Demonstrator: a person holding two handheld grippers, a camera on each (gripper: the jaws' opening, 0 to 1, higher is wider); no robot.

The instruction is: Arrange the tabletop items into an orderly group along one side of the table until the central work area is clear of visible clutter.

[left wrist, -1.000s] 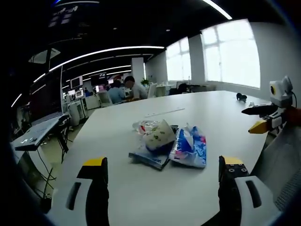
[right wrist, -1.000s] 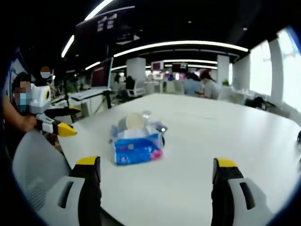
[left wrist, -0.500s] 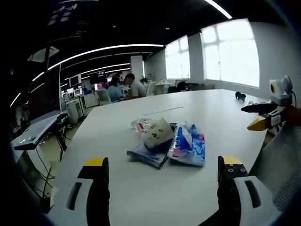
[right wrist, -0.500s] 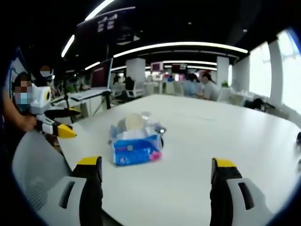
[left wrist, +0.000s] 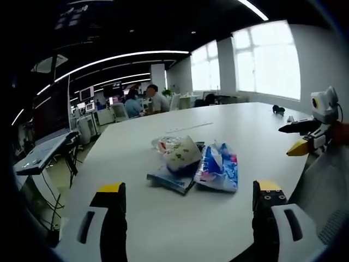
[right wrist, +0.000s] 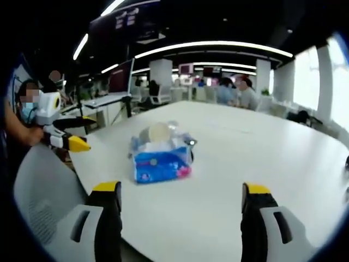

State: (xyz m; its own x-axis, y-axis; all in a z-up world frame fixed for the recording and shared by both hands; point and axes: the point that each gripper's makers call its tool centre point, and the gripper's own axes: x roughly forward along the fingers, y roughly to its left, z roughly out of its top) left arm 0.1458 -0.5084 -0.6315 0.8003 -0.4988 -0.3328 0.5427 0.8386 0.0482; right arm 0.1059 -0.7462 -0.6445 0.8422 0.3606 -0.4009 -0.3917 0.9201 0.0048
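Little has moved since the earlier frames, the right tongs [right wrist: 180, 204] being raised slightly, both tongs held wide open and empty, left tongs [left wrist: 188, 204] aimed at the blue tissue pack [left wrist: 219, 170] and wrapper pile [left wrist: 177, 161] clustered mid-frame on the tabletop [left wrist: 163, 224], apparently ready for grasping.

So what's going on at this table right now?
A person holds two grippers over a white table, both open and empty. The left gripper and right gripper face a small pile of items: a blue packet, a cup and wrappers. Nothing is picked up yet.
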